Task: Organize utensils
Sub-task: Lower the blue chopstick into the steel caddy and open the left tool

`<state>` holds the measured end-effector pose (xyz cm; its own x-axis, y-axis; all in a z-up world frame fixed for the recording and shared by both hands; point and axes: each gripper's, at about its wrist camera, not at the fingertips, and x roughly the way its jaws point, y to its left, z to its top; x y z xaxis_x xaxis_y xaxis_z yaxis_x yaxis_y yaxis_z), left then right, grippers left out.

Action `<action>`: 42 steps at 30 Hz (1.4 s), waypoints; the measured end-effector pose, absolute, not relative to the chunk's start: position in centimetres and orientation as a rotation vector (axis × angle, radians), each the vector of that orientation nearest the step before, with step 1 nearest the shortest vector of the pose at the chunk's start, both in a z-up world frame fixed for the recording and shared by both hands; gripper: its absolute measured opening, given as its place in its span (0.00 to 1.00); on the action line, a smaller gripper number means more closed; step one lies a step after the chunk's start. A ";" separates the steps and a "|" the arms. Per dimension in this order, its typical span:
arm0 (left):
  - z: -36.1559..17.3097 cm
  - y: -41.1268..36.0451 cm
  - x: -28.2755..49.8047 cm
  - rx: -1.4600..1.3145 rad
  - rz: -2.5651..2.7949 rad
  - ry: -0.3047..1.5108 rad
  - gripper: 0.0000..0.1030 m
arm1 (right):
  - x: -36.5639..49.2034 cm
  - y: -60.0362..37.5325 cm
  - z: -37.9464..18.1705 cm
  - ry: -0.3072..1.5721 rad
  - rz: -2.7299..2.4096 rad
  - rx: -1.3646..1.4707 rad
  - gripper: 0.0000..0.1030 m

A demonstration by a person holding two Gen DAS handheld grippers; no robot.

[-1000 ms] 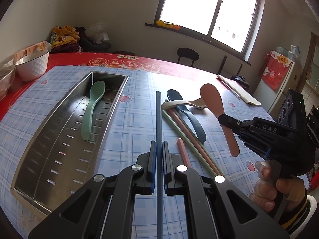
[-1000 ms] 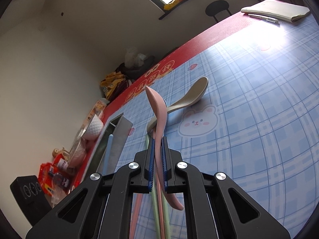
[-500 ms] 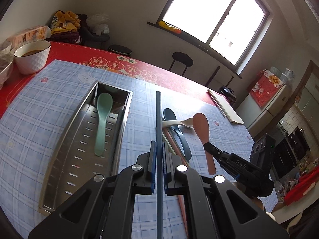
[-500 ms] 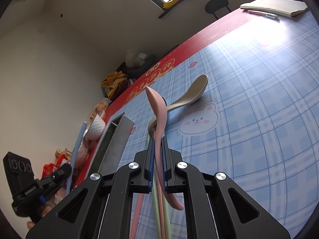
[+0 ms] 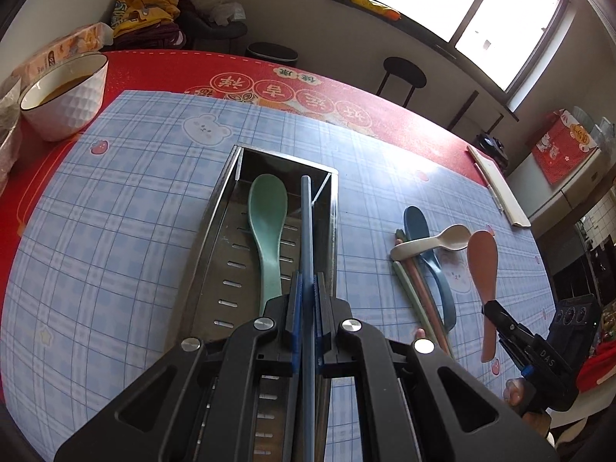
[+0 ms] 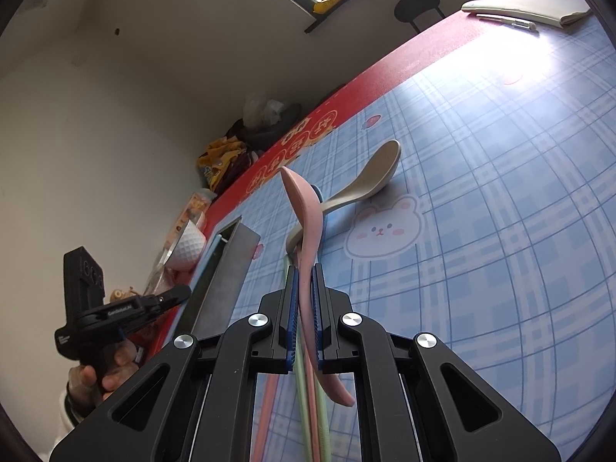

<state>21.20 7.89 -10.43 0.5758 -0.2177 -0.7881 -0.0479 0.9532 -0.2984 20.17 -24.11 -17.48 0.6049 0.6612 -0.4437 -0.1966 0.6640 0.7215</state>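
My left gripper [image 5: 307,283] is shut on a blue chopstick [image 5: 306,227] and holds it lengthwise above the steel utensil tray [image 5: 215,231], beside a green spoon [image 5: 267,227] lying in the tray. My right gripper [image 6: 304,273] is shut on a pink spoon [image 6: 304,215], lifted above the table; it also shows in the left wrist view [image 5: 483,269]. On the cloth lie a cream spoon [image 5: 431,244], a dark blue spoon [image 5: 423,238], and green and pink chopsticks [image 5: 415,292]. The left gripper shows at the left of the right wrist view [image 6: 169,298].
A white bowl [image 5: 63,96] with brown liquid stands at the table's far left on the red cloth. A notebook with a pen [image 6: 527,7] lies at the far right edge. Clutter and bags [image 5: 154,15] sit behind the table. A stool [image 5: 404,71] stands beyond it.
My left gripper has carried the blue chopstick leftward from above the loose utensils to over the tray. The right gripper has stayed holding the pink spoon.
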 end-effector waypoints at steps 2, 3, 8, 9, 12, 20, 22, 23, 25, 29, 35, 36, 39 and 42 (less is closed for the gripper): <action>-10.9 7.7 21.5 -0.286 -0.094 0.974 0.06 | 20.2 -24.2 -17.5 0.771 0.545 0.680 0.07; -11.1 7.7 21.7 -0.278 -0.092 0.984 0.06 | 20.1 -24.2 -17.5 0.772 0.546 0.680 0.07; -12.1 7.4 22.5 -0.247 -0.082 1.042 0.06 | 20.0 -24.3 -17.5 0.773 0.545 0.683 0.07; -12.2 7.4 22.6 -0.246 -0.083 1.049 0.06 | 20.0 -24.3 -17.5 0.774 0.545 0.686 0.07; -12.6 7.5 22.9 -0.248 -0.081 1.069 0.06 | 20.0 -24.4 -17.6 0.778 0.543 0.695 0.07; -12.2 6.9 22.5 -0.198 -0.091 1.043 0.07 | 20.1 -24.2 -17.5 0.782 0.547 0.692 0.07; -11.4 7.1 21.9 -0.176 -0.080 0.999 0.07 | 20.1 -24.2 -17.6 0.782 0.547 0.694 0.07; -10.9 7.1 21.4 -0.163 -0.079 0.975 0.08 | 20.1 -24.2 -17.6 0.782 0.547 0.695 0.07; -10.0 7.2 20.3 -0.122 -0.078 0.923 0.11 | 20.2 -24.2 -17.6 0.784 0.547 0.696 0.07; -8.9 7.5 17.3 -0.036 -0.094 0.815 0.21 | 20.2 -24.3 -17.7 0.784 0.546 0.702 0.07; -9.2 9.0 13.2 0.043 -0.102 0.685 0.38 | 20.2 -24.6 -17.9 0.783 0.533 0.717 0.07; -9.3 9.4 12.7 0.059 -0.086 0.665 0.39 | 20.2 -24.7 -17.9 0.783 0.527 0.721 0.07; -9.7 10.6 11.5 0.076 -0.072 0.609 0.47 | 20.1 -24.9 -18.1 0.782 0.513 0.736 0.07; -10.2 11.6 10.9 0.069 -0.072 0.577 0.54 | 20.1 -25.4 -18.5 0.791 0.492 0.772 0.07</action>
<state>10.92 11.63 -10.21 0.8355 -0.0491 -0.5473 0.0877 0.9952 0.0445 20.12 -25.37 -18.54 0.6166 0.6502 -0.4438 -0.1106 0.6297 0.7689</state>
